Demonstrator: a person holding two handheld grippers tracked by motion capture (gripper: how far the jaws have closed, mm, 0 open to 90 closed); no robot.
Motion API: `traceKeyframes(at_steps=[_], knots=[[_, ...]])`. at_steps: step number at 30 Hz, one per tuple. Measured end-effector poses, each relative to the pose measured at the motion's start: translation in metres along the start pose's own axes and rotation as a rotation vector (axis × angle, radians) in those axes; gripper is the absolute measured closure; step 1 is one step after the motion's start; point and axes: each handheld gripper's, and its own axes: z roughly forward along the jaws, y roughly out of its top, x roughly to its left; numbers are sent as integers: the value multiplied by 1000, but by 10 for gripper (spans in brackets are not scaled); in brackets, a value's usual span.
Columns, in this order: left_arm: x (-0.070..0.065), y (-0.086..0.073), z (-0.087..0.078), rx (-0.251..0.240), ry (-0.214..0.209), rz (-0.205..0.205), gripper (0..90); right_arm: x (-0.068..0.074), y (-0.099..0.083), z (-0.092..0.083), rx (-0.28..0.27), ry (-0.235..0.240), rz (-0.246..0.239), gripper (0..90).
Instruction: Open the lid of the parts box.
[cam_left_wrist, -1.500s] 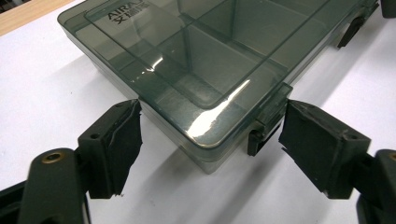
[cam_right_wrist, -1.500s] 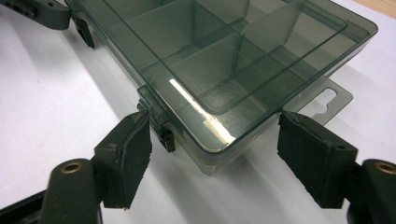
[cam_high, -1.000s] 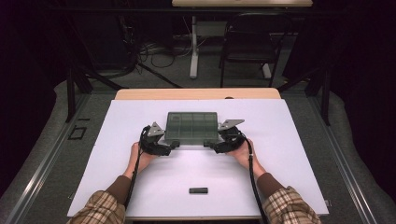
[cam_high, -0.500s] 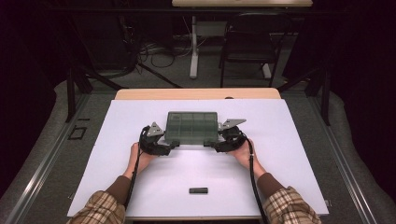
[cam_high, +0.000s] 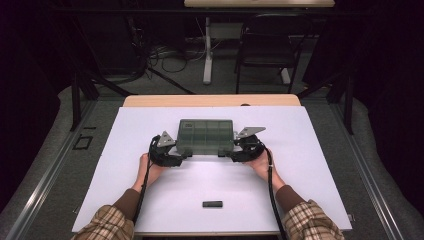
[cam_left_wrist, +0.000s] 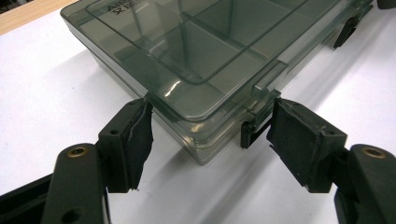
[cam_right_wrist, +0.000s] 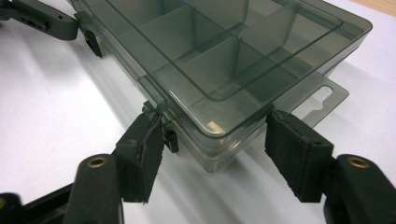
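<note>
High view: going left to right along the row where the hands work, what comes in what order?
Left claw → smoky clear compartment box → right claw.

1. A smoky, see-through compartment box (cam_left_wrist: 205, 60) lies flat on the white table (cam_left_wrist: 46, 93), its lid down and its inner dividers showing through the lid.
2. The left claw (cam_left_wrist: 210, 140) straddles the near corner of the box, one black jaw on each side; its jaws have just been closing.
3. The left-hand pad (cam_left_wrist: 140, 140) sits at the box's side edge, touching or just beside it; its rubber face looks torn.
4. The right-hand pad (cam_left_wrist: 294, 140) stands just beside a small dark latch (cam_left_wrist: 252, 133) on the front wall.
5. A second dark latch (cam_left_wrist: 348, 32) shows farther along that wall.
</note>
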Motion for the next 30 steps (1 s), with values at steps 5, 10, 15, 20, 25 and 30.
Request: traceKeyframes(at_steps=[5,10,15,20,25,30], knots=[[1,0,-3,-9,6,-5,323,-1,0,-1,-13,-5,11,418],[1,0,-5,-20,22,-15,322,0,1,-4,-25,-11,23,459],[3,1,-10,-41,33,-17,305,0,1,-5,-29,-12,28,478],[2,3,-14,-64,51,-10,303,-1,2,-8,-50,-13,36,501],[-1,6,-16,-80,73,6,295,-1,3,-11,-69,-18,43,529],[-5,8,-17,-94,104,27,302,0,3,-14,-79,-18,44,537]])
